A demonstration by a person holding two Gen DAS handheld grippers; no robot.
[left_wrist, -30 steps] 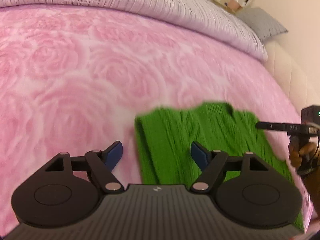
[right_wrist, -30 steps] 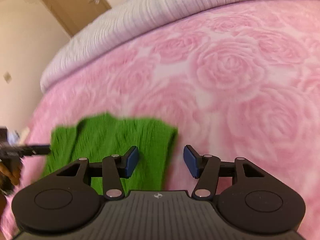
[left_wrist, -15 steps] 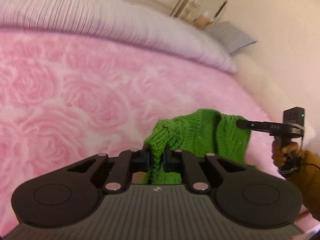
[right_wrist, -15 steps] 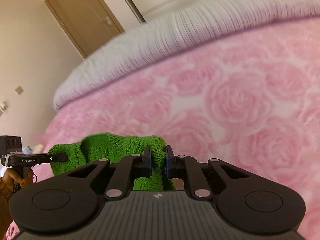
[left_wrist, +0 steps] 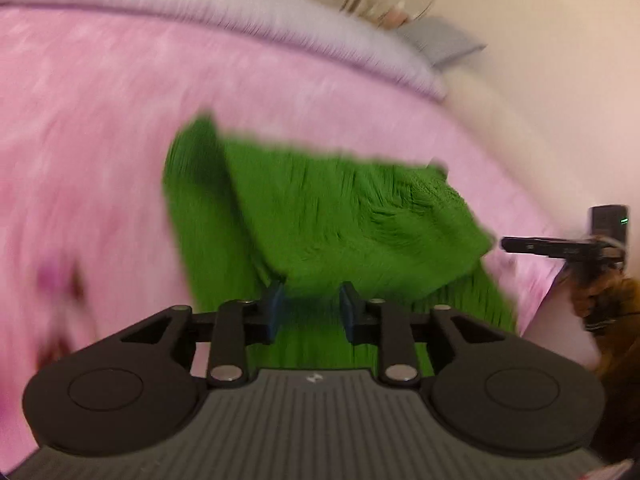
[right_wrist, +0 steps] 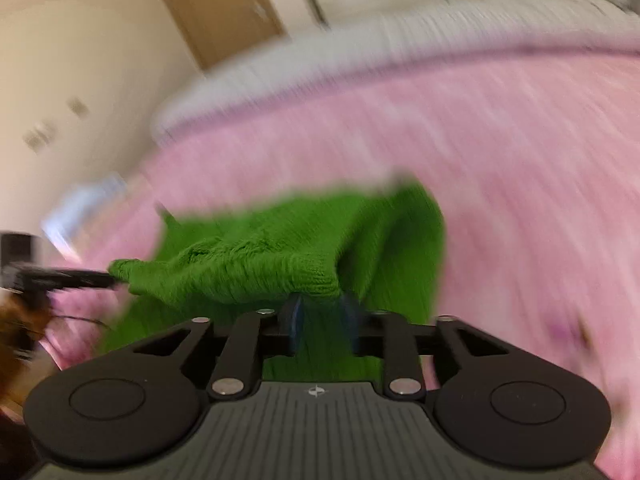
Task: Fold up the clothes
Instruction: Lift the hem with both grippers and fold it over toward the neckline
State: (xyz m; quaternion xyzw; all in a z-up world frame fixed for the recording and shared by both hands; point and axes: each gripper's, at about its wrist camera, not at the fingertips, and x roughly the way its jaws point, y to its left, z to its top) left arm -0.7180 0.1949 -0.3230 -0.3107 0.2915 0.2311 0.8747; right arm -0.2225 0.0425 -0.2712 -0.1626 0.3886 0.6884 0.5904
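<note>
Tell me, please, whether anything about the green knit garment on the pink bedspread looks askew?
Yes: the green knit garment lies half-folded, its top layer draped crookedly with one corner sticking out toward the right gripper rather than lying square.

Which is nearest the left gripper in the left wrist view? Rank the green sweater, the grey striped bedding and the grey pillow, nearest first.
1. Green sweater: just ahead of the left gripper.
2. Grey striped bedding: across the far edge of the pink blanket.
3. Grey pillow: upper right, beyond the bedding.
</note>
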